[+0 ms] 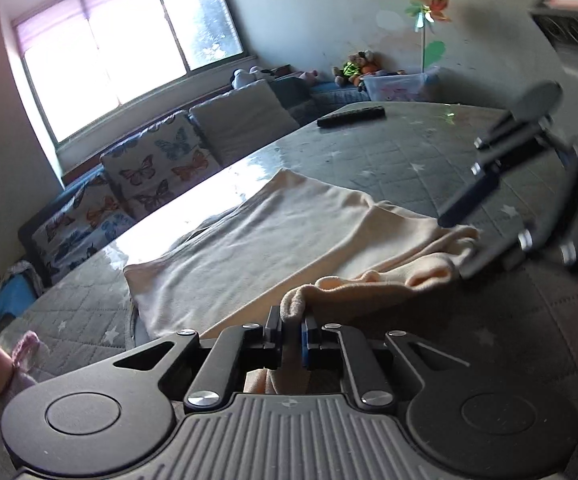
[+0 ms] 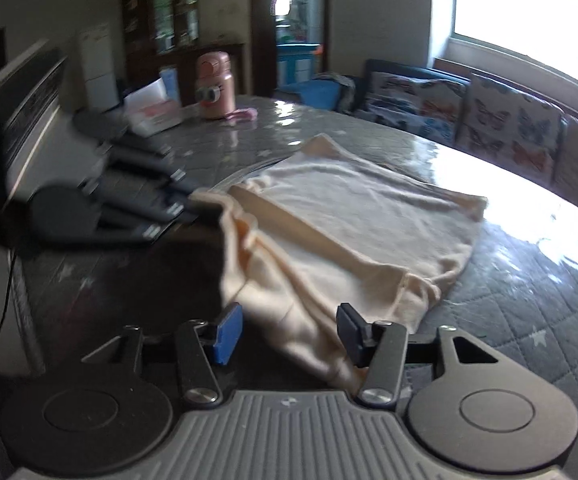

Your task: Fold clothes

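Cloth is the whole matter here: a cream garment (image 1: 273, 224) lies partly spread on the quilted table (image 1: 429, 160), its far end flat towards the butterfly cushions (image 1: 157, 168) and its near edge bunched and lifted towards us. Our left claw (image 1: 292, 334) is pinched tight on a fold of that near edge, fabric visibly squeezed between the pads. Our right claw (image 2: 289, 334) stands apart, with the garment's other near corner lying loosely between its fingers but not pressed by them.

We judge the step in hand to be taking both near corners before carrying them over to the far end by the cushions. To do it well, we want the right claw to bite the hem (image 2: 405, 280) itself, not the loose bulge beside it, so both grips sit level. We keep the edge taut between the two claws, lift only enough to clear the table, and lay the fold square with the far edge.
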Demonstrator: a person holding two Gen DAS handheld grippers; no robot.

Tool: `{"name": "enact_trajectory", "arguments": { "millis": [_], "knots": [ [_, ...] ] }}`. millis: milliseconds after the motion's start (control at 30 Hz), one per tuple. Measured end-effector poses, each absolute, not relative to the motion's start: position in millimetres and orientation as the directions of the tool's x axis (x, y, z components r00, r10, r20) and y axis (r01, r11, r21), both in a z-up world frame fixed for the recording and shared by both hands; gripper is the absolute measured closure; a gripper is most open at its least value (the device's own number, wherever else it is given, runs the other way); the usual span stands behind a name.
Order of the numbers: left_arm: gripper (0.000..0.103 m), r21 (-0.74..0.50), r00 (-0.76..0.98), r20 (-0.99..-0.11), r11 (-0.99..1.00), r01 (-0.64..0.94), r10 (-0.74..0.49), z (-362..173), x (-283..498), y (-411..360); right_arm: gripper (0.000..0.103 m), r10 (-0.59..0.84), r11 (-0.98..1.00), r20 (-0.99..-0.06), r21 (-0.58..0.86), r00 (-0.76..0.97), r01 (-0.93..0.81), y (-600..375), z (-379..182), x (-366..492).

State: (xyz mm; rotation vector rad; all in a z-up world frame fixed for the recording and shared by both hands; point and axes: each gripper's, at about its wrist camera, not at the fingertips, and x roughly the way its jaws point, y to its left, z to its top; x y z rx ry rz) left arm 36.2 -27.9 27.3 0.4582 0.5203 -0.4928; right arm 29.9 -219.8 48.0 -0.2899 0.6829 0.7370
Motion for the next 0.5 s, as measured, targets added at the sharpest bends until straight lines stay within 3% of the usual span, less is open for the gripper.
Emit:
{"name": "enact_trajectory", "arguments": {
  "millis": [333, 433, 500],
  "knots": [
    [0.093, 0.26, 0.745, -0.582, 0.794, 0.55, -0.325, 29, 44, -24, 0.049, 0.461, 0.717, -0.636, -0.145, 0.619, -0.682, -200, 29, 42],
    [0.09, 0.257, 0.745, -0.581, 0.795, 0.55, -0.328, 28, 40, -23, 0.062, 0.458, 0.719, -0.641, -0.139, 0.616, -0.68, -197, 24, 49],
    [0.086, 0.261, 0.746, -0.578, 0.792, 0.552, -0.329, 27, 36, -21, 0.079, 0.46, 0.726, -0.653, -0.113, 0.602, -0.678, -198, 23, 54]
  ]
}}
